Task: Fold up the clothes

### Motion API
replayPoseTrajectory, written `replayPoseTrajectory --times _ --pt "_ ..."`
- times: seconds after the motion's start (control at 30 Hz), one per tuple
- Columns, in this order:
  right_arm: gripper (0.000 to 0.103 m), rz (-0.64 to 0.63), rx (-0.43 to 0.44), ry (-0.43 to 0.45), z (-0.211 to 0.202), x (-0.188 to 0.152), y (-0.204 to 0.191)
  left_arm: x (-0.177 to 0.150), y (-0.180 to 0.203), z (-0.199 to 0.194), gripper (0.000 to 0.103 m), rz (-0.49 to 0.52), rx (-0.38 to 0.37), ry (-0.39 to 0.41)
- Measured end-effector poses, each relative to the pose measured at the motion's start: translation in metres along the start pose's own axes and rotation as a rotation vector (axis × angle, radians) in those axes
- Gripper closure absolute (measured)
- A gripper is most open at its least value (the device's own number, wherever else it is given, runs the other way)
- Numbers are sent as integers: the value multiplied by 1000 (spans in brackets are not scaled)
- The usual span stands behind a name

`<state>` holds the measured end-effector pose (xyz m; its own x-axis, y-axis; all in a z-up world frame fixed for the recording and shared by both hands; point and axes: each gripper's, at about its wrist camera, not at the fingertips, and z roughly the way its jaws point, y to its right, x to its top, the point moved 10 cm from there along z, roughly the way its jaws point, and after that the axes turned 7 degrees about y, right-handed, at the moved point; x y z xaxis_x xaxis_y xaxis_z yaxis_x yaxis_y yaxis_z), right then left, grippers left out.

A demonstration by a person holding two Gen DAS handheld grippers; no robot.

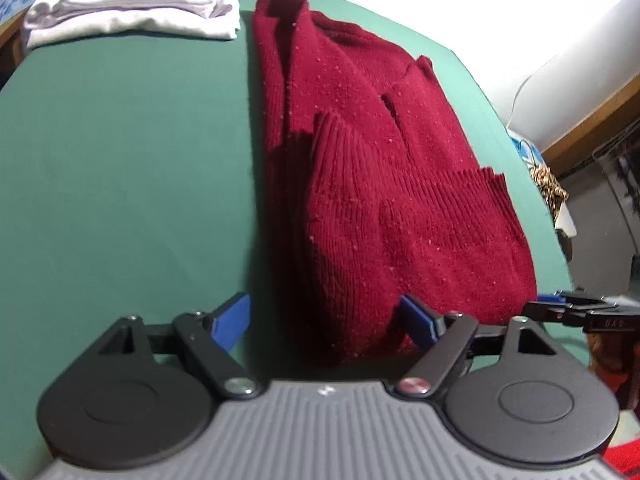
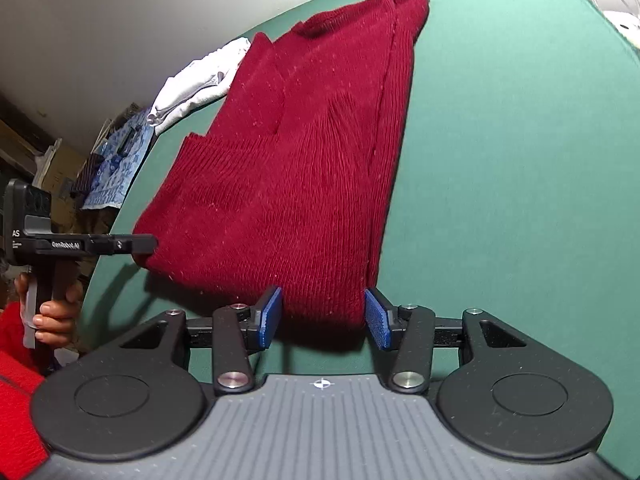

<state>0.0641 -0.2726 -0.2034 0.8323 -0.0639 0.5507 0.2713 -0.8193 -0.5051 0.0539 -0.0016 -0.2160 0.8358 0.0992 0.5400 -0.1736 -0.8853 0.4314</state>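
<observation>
Nearest in the left wrist view, the left gripper (image 1: 326, 322) hangs low over the green tabletop (image 1: 120, 160) with its jaws spread wide. Its left blue pad stands over bare green cloth, and its right pad sits at the near edge of the dark red sweater (image 1: 380, 184); nothing is pinched between them. The near corner of the knit lies in the gap, closer to the right pad.

In the right wrist view, the right gripper (image 2: 324, 318) also has its jaws apart. The near folded corner of the dark red sweater (image 2: 304, 168) fills the space between its blue pads (image 2: 269, 316), and the right pad looks to be touching the folded edge; whether the left one touches the fabric I cannot tell. To the left in this view the left gripper (image 2: 136, 246) shows side-on at the sweater's other near corner, held by a hand (image 2: 56, 312) above a red sleeve (image 2: 16, 408).

The sweater lies folded in a long stack on the tabletop (image 2: 520, 160), running away from both grippers, with ribbed cuffs and hem lying on top and the collar at the far end.

Beyond it, near the far left corner, a folded white garment (image 1: 132, 4) rests on the tabletop, just beside the sweater's collar end.
</observation>
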Motion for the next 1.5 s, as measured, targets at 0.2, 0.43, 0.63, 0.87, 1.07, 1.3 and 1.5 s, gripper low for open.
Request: replayPoseTrajectory --times 0.2,0.43,0.63,0.87,1.07,1.3,1.5 --pt "50 92 -13 71 -5 -4 8 -1 1 2 18 -17 5 15" --pt "48 194 41 137 -1 -5 11 -2 8 5 39 -33 44 70" --pt "76 166 32 144 5 -2 9 3 9 10 61 -62 32 84" --pt "82 173 86 154 -15 3 -4 -2 18 -11 73 -34 6 83" --pt "82 231 121 101 -40 -10 -10 -14 29 -37 73 8 -29 59" --pt "78 177 31 14 -36 -47 -12 -43 20 -26 73 17 -7 -30" --pt "60 151 5 47 -51 -55 -12 -44 15 -24 68 17 -4 -32"
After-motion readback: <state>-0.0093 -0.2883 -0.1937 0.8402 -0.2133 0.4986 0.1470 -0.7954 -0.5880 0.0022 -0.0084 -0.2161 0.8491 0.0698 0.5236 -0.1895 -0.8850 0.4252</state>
